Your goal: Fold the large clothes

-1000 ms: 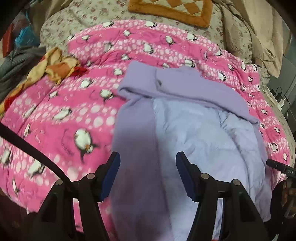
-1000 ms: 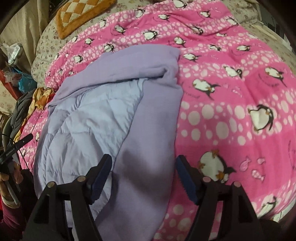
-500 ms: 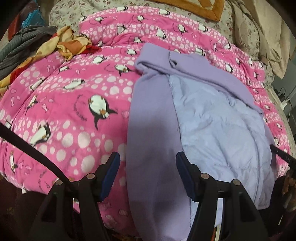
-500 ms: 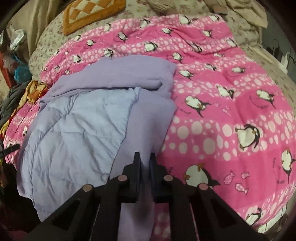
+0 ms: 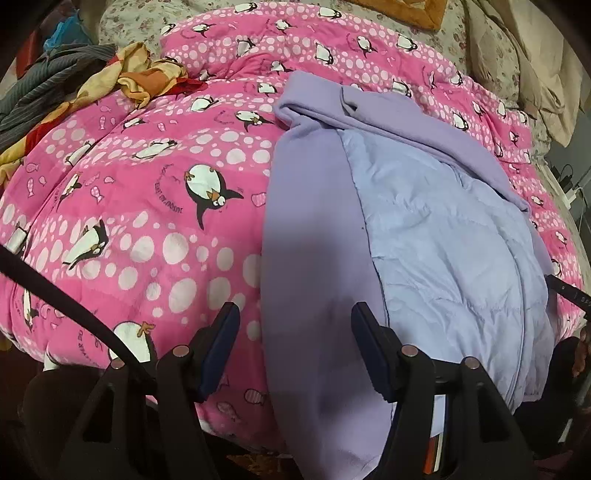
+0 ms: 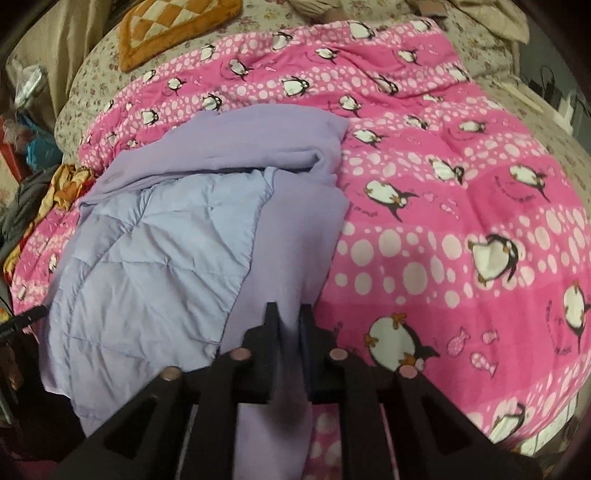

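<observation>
A large lilac garment (image 5: 424,236) with a pale quilted lining lies spread on a pink penguin blanket (image 5: 140,206), its side flaps folded inward. My left gripper (image 5: 295,350) is open, with its fingers on either side of the garment's left purple flap near the bed's front edge. In the right wrist view the same garment (image 6: 166,251) lies left of centre. My right gripper (image 6: 290,321) is shut on the garment's right purple flap (image 6: 291,236) near the hem.
An orange and yellow cloth (image 5: 122,77) and a grey striped garment (image 5: 44,85) lie at the blanket's left edge. An orange checked cushion (image 6: 173,29) rests on the floral sheet (image 6: 92,85) at the back. Beige bedding (image 5: 535,62) is heaped at the far right.
My right gripper closed on the garment's right flap and has lifted slightly. My left gripper stayed open and shifted left and down along the left flap toward the bed's front edge.
</observation>
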